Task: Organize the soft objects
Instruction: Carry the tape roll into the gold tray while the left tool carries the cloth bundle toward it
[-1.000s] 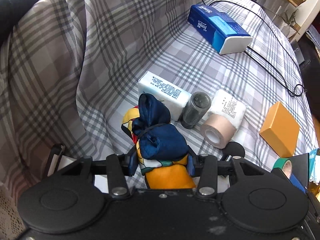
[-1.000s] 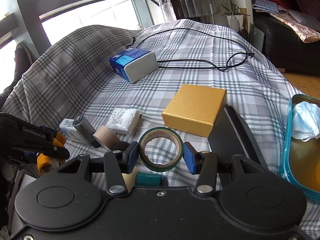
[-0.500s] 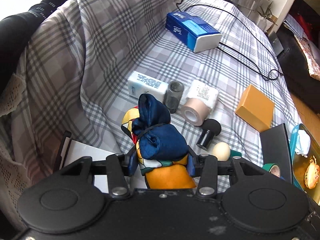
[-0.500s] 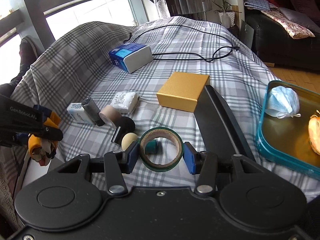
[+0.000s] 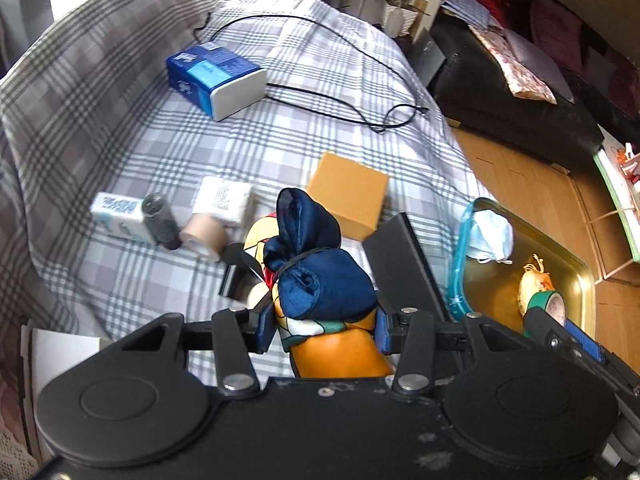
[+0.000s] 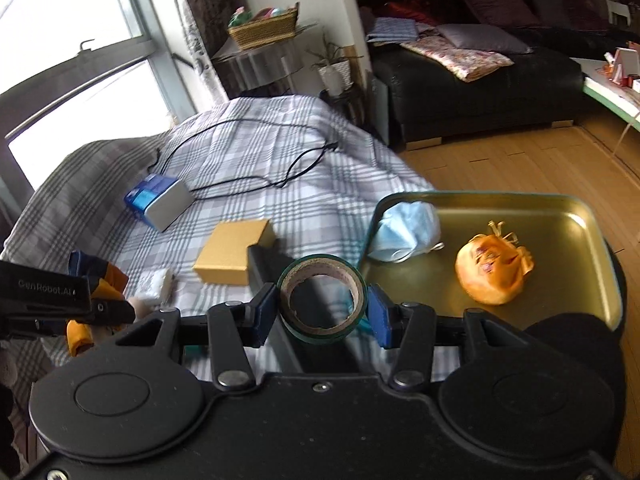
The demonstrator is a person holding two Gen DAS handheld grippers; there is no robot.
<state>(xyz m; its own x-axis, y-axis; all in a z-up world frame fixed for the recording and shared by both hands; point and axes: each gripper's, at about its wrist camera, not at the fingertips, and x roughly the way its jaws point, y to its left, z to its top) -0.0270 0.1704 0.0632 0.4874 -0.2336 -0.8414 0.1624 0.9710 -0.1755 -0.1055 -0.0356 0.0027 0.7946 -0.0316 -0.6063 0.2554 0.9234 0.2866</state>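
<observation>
Right of left tongs [image 5: 326,330], pinching pouch [image 5: 320,280]: tray [image 5: 460,264]. Right tongs [image 6: 322,314], pinching tape [image 6: 322,300], nearer it.

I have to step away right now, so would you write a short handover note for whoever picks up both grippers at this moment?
Left gripper: shut on the tied silk bundle, navy and orange, held up off the plaid cloth.
Right gripper: shut on the green tape roll, carried beside the gold tray.
Done: a blue face mask and an orange pouch already lie in the tray.
Left: set down the bundle, probably in the tray. The beige tape roll, white gauze pack, dark vial, gold box and tissue box lie on the cloth.
</observation>
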